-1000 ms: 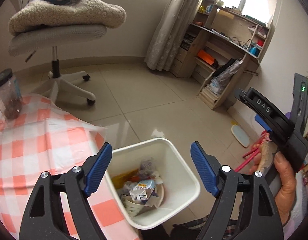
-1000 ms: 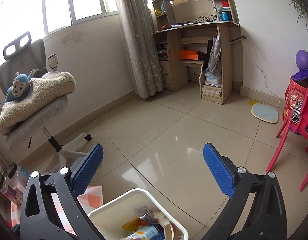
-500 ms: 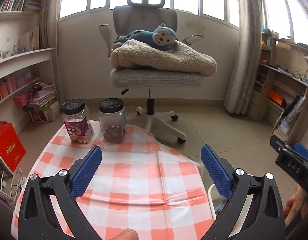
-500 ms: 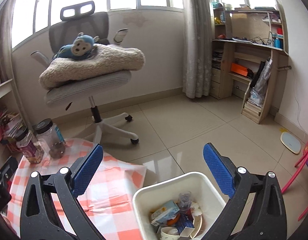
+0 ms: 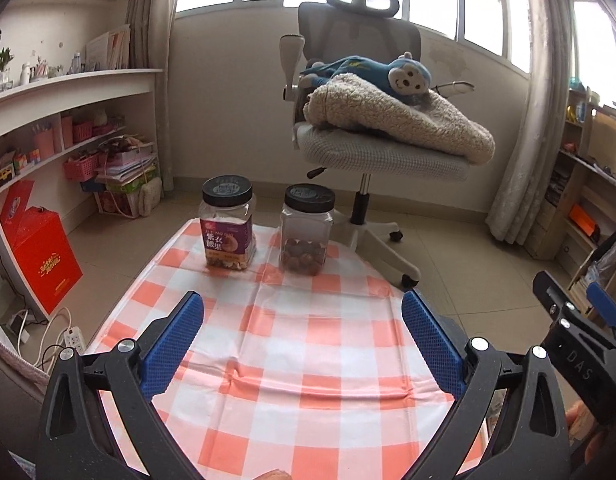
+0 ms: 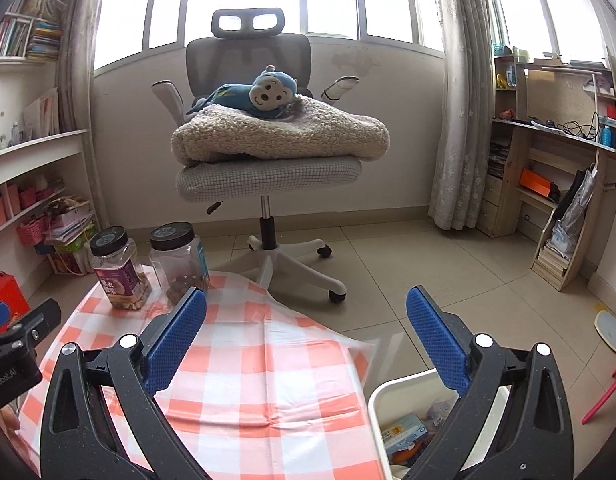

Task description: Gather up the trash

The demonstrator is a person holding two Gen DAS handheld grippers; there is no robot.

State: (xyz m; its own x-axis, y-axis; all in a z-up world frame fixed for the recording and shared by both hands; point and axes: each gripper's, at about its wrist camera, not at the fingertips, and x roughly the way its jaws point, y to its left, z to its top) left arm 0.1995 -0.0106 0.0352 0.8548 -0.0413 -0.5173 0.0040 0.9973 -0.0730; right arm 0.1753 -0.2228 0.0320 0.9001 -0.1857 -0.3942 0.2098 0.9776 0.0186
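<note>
We find both grippers over the checked tablecloth (image 5: 308, 360) and neither carrying anything. The left gripper (image 5: 303, 344) has its jaws spread wide with only cloth showing between the blue pads (image 5: 171, 344). The right gripper (image 6: 305, 340) stands equally released, nothing between its pads (image 6: 438, 340).

The task's things sit in the white bin (image 6: 388, 392), at roughly 5 o'clock in the right wrist view, off the right edge of the table and on the floor. A blue-and-white carton (image 6: 404, 432) and other scraps lie inside it; what else it holds is cut off by the frame and the gripper arm, so we cannot list it. We judge the bin is placed close beside the table so that items need only a short carry.

On the cloth we see no loose trash. Two black-lidded jars remain at 12 o'clock in the left wrist view: the labelled jar (image 5: 227, 228) on the left and the clear jar (image 5: 306, 232) just beside it, both upright, with contents. We judge these are kept goods set at the far edge, not refuse.

Beyond the table stands an office chair (image 6: 267, 168) bearing a folded blanket and a plush monkey (image 6: 263, 94).

With the surface apparently cleared, we judge collection to be at or near its end.
</note>
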